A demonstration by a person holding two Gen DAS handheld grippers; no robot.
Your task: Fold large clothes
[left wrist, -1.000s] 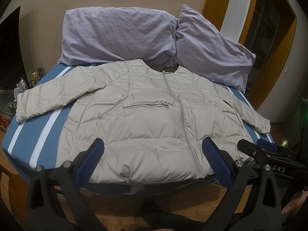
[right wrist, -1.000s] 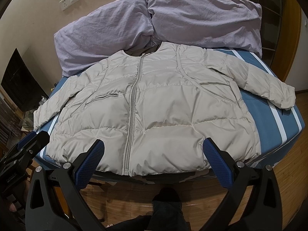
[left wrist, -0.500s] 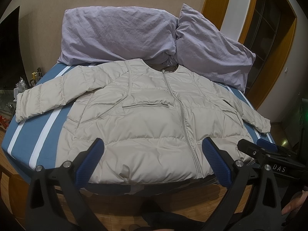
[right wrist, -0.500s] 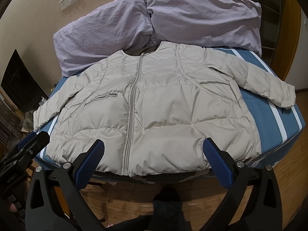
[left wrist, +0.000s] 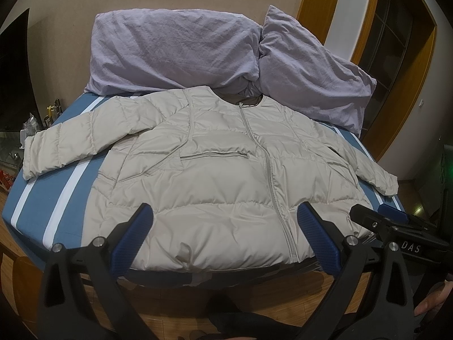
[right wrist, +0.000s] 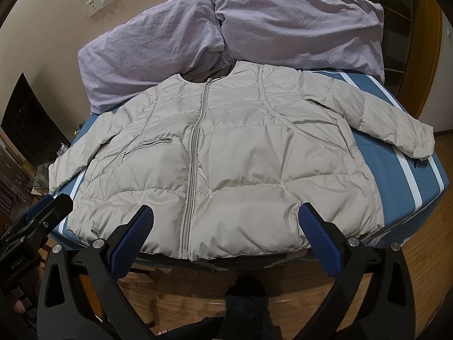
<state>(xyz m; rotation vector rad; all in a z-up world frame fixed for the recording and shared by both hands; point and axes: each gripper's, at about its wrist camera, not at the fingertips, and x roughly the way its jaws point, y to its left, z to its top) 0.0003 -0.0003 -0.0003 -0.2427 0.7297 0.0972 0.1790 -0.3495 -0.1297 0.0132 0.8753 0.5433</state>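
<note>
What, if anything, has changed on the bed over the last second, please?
Nothing has visibly changed. The beige puffer jacket still lies flat and zipped on the striped bed, sleeves spread, below the two purple pillows. The left tool and right tool remain open short of the hem, holding nothing.

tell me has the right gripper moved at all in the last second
Yes, slightly. In the right wrist view, the pillows and wall socket sit a little lower than before, so the open right gripper tipped up slightly.

White letters "DAS" stand on the black body of the right gripper [left wrist: 393, 218], seen from the left wrist. Lettering on the left gripper [right wrist: 42, 212] is too blurred to read.
</note>
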